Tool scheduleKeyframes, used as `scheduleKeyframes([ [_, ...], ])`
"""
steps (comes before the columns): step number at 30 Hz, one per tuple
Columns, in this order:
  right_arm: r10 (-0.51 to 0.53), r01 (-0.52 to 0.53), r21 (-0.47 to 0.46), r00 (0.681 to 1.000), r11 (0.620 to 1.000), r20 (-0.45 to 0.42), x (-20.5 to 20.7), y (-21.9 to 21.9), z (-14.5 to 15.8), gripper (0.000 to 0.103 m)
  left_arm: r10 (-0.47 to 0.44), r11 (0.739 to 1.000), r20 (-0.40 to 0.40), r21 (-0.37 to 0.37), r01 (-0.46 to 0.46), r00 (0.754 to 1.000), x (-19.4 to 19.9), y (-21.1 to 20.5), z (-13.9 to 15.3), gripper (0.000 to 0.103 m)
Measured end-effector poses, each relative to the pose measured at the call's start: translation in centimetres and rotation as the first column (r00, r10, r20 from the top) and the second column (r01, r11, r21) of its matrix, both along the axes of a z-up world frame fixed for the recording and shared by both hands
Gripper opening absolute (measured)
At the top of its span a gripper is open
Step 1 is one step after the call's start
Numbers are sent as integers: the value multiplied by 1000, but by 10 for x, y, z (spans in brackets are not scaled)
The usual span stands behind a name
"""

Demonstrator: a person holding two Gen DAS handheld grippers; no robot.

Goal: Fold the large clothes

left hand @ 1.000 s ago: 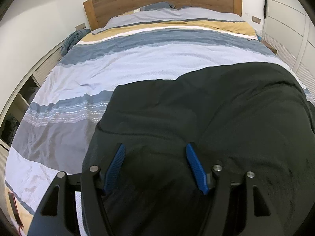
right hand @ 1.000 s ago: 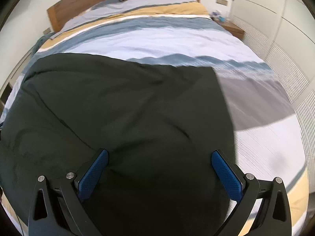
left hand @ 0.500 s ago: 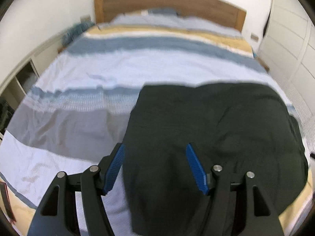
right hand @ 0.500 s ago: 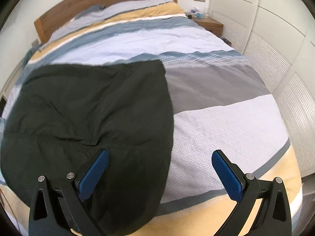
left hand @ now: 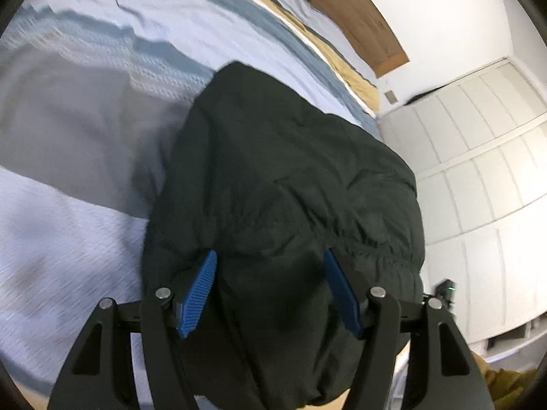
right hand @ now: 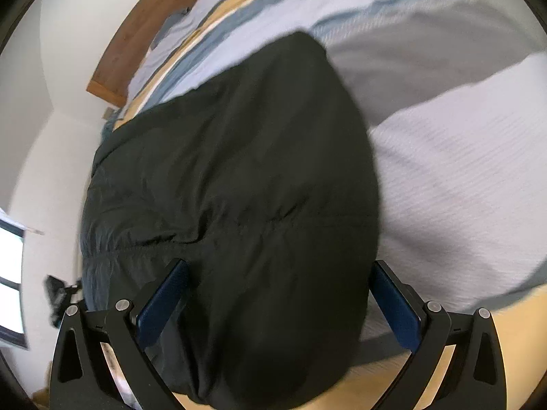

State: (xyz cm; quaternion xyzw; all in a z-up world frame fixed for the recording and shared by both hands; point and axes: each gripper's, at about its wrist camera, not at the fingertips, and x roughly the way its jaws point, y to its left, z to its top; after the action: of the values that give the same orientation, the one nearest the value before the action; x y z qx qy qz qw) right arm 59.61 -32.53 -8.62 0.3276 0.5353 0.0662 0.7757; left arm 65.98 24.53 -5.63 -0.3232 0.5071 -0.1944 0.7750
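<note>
A large dark padded garment [left hand: 283, 188] lies on the striped bed, reaching to the near edge; it also shows in the right wrist view [right hand: 239, 188]. My left gripper [left hand: 270, 266] is open, its blue pads [left hand: 200, 287] wide apart over the garment's near part, with an elastic seam just ahead. My right gripper [right hand: 280, 280] is open too, wide apart above the garment's near end. Neither holds cloth. The other gripper shows small at the edge of each view [left hand: 444, 290] [right hand: 58, 294].
The bed cover [left hand: 68, 136] has grey, blue, white and yellow stripes. A wooden headboard [left hand: 359, 10] stands at the far end. White wardrobe doors [left hand: 478, 171] line one side. A white wall and a window [right hand: 10, 273] are on the other side.
Both grippers have tilted inward towards each other and moved in over the garment's near end. The views are rotated and blurred. Both stay open and empty.
</note>
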Motion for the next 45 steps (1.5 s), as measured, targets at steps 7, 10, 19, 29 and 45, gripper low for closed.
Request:
scheduleKeyframes([
  [7, 118, -114, 97, 992, 989, -38, 39, 15, -45, 103, -95, 976, -17, -197, 90, 995, 39, 6, -49, 63],
  [10, 142, -135, 164, 990, 977, -27, 49, 14, -60, 103, -123, 932, -18, -345, 110, 992, 49, 8, -74, 69],
  [19, 215, -209, 281, 977, 937, 10, 70, 25, -81, 103, -66, 921, 6, -385, 63, 998, 39, 32, -81, 71],
  [29, 202, -203, 269, 979, 942, 32, 67, 32, -77, 103, -14, 971, -33, -240, 6, 999, 20, 66, -82, 76],
  [45, 289, -291, 357, 955, 888, 61, 77, 50, -84, 103, -239, 888, -81, -422, 184, 968, 57, -32, -120, 103],
])
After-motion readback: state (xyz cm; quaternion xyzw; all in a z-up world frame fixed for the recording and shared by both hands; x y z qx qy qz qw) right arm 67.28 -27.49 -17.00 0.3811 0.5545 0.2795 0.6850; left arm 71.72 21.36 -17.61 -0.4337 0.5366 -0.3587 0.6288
